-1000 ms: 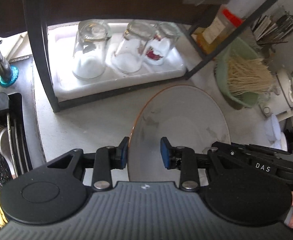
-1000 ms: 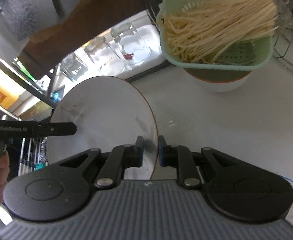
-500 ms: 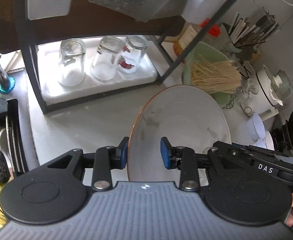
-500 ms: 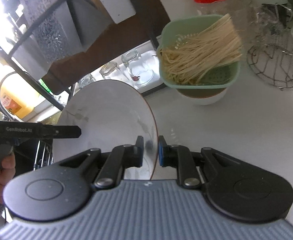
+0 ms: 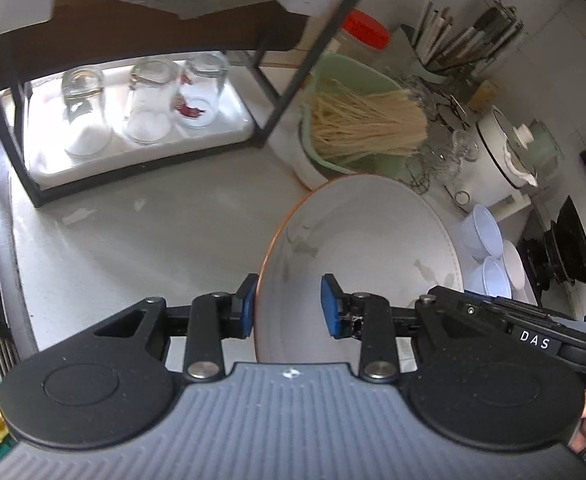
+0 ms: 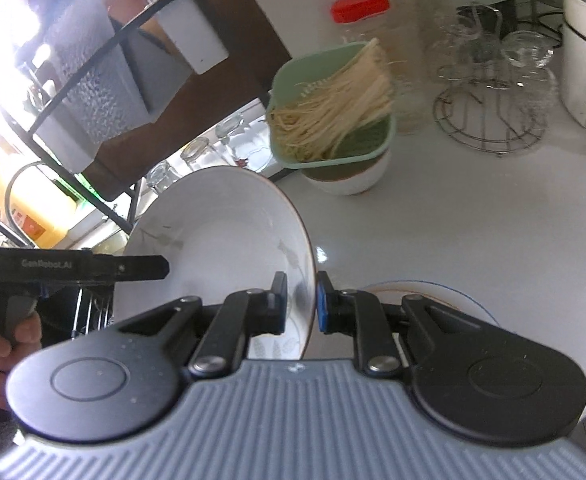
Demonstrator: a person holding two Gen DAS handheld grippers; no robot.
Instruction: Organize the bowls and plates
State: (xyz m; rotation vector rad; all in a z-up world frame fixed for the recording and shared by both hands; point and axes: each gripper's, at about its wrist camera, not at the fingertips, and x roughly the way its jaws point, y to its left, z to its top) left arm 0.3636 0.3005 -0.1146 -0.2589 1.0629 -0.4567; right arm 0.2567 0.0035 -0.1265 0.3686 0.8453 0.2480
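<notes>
**Two grips, one plate, mid-carry**

Big white plate (image 6: 217, 240) is up off the desk (image 6: 473, 208), pinched at opposite rims by the left hand-held gripper (image 5: 289, 306) and the nearly shut right hand-held gripper (image 6: 297, 300). I'd keep both level and matched. The cluttered kitchen desk has a noodle basket (image 5: 357, 120) close by.

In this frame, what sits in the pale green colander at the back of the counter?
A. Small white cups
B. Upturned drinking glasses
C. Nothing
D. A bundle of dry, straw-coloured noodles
D: the green colander holds a bundle of pale noodles; the upturned glasses stand on the white tray under the rack, and the small white cups sit apart on the counter.
</notes>
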